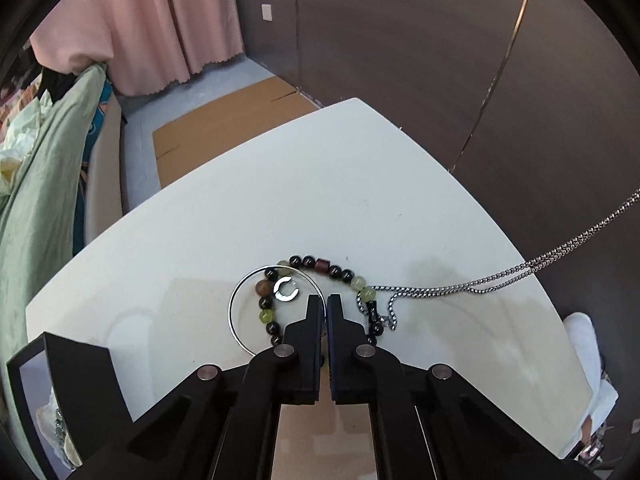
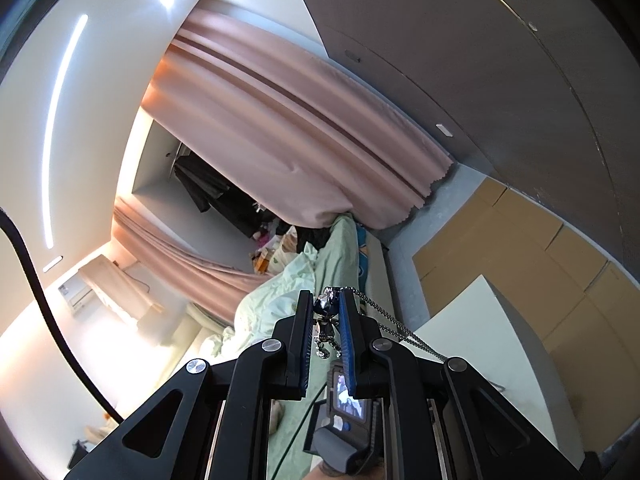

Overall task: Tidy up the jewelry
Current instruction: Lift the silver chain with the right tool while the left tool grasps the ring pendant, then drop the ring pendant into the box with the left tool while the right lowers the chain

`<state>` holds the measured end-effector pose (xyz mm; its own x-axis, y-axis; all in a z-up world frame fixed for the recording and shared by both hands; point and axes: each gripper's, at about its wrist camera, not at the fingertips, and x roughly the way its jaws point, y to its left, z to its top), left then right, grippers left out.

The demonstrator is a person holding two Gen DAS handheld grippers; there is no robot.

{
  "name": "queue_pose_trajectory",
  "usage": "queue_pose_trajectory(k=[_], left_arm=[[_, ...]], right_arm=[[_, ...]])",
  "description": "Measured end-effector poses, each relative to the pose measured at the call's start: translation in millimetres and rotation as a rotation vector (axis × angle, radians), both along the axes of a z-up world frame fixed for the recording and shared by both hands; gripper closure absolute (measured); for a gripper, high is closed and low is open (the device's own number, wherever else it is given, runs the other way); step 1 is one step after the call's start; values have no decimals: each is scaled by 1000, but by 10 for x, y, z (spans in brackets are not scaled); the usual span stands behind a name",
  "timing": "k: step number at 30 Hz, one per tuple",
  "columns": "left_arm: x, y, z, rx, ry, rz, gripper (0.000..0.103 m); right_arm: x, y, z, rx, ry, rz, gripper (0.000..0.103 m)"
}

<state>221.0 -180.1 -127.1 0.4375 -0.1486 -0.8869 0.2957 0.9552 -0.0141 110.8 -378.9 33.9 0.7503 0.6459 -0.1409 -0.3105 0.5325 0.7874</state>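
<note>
Below, white table (image 1: 200, 216) bearing bead bracelet (image 1: 320, 266), thin hoop (image 1: 236, 296) and small C-ring (image 1: 285, 289). Left gripper (image 1: 324, 304) closed tight on nothing visible, tips inside bracelet loop, just right of ring. Right gripper (image 2: 326, 304) pinching pendant (image 2: 326, 320), chain (image 1: 520, 270) trailing to table.

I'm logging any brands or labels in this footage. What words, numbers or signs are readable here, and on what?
None can be read.
Small screen under the right gripper: shows a picture, too small to make out any text.
Beaded bracelet, chain necklace, white table: no markings visible.
</note>
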Motion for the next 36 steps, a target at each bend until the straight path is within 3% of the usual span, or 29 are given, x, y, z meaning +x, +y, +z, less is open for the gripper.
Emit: queue_pose_trajectory(k=[13, 25, 36], left_arm=[[-230, 382, 588, -138, -112, 83, 101], [-455, 1011, 1033, -206, -201, 189, 101], [-777, 1710, 1088, -295, -253, 338, 101]], right_arm=[[32, 171, 20, 8, -25, 45, 89], [37, 417, 32, 9, -55, 88, 89], [95, 670, -2, -37, -44, 110, 89]])
